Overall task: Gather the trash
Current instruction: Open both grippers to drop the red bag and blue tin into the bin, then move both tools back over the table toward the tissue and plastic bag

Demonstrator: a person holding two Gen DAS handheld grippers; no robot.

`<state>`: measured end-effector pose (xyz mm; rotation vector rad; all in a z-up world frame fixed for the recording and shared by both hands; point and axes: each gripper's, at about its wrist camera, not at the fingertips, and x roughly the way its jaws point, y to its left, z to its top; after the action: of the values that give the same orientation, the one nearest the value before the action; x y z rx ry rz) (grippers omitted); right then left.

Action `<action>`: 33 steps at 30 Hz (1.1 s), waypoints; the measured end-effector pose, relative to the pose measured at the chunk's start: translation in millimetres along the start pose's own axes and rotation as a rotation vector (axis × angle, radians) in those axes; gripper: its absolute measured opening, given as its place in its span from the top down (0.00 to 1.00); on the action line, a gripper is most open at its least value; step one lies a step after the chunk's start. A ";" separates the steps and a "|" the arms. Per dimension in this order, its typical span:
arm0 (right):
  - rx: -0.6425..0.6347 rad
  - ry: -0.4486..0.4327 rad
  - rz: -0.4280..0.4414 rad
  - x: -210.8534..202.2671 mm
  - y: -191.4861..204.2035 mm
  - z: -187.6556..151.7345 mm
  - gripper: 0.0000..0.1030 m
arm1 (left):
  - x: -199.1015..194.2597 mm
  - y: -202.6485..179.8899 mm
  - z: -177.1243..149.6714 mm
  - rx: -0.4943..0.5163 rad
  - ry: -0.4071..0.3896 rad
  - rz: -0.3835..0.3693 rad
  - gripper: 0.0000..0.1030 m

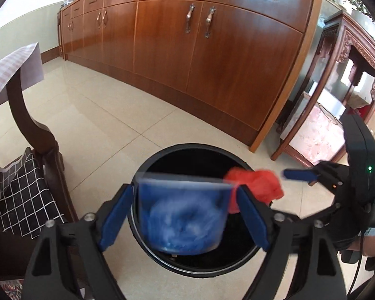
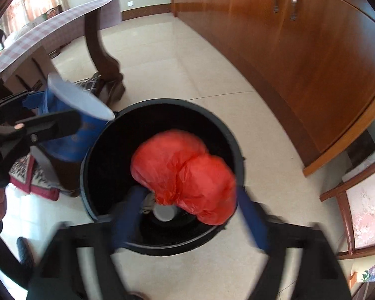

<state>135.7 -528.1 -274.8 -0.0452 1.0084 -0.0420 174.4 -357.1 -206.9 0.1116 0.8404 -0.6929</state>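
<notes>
A round black trash bin (image 1: 239,260) stands on the tiled floor and also shows in the right wrist view (image 2: 87,175). My left gripper (image 1: 185,215) is wide open over it, and a blurred blue cup (image 1: 182,215) sits between its fingers without touching them. From the right wrist view the blue cup (image 2: 72,130) is by the bin's left rim. My right gripper (image 2: 189,212) is open above the bin. A crumpled red plastic bag (image 2: 185,175) hangs between its fingers over the bin's mouth; it also shows in the left wrist view (image 1: 257,185). Other trash lies at the bin's bottom.
A long wooden cabinet (image 1: 187,50) runs behind the bin. A table with a checked cloth (image 2: 50,35) and its dark leg (image 2: 102,60) stand to the left. A chair with a grid-pattern cushion (image 1: 25,195) is near. A carved wooden stand (image 1: 337,87) is at the right.
</notes>
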 end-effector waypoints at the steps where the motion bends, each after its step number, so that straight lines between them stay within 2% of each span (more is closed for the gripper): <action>1: 0.019 -0.012 -0.021 -1.8 -4.8 -1.6 0.02 | -0.4 0.0 1.3 -0.002 -0.002 0.000 0.08; 4: 0.092 -0.027 -0.076 -7.6 -22.5 -4.4 0.01 | -6.4 -2.1 3.7 0.015 -0.021 0.016 0.05; 11: 0.222 -0.146 -0.114 -54.5 -40.9 7.5 0.00 | -25.9 -9.8 10.8 0.030 -0.060 0.044 0.00; 23: 0.206 -0.293 -0.129 -140.4 -19.0 31.4 0.00 | -82.0 -24.5 28.5 0.091 -0.142 0.078 0.00; 33: 0.191 -0.365 -0.134 -192.9 18.9 40.5 0.00 | -141.8 -9.1 29.0 0.068 -0.211 0.126 0.00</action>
<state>67.5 -497.6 -91.4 0.0534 0.6318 -0.2438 122.0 -300.7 -84.1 0.1483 0.6024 -0.6033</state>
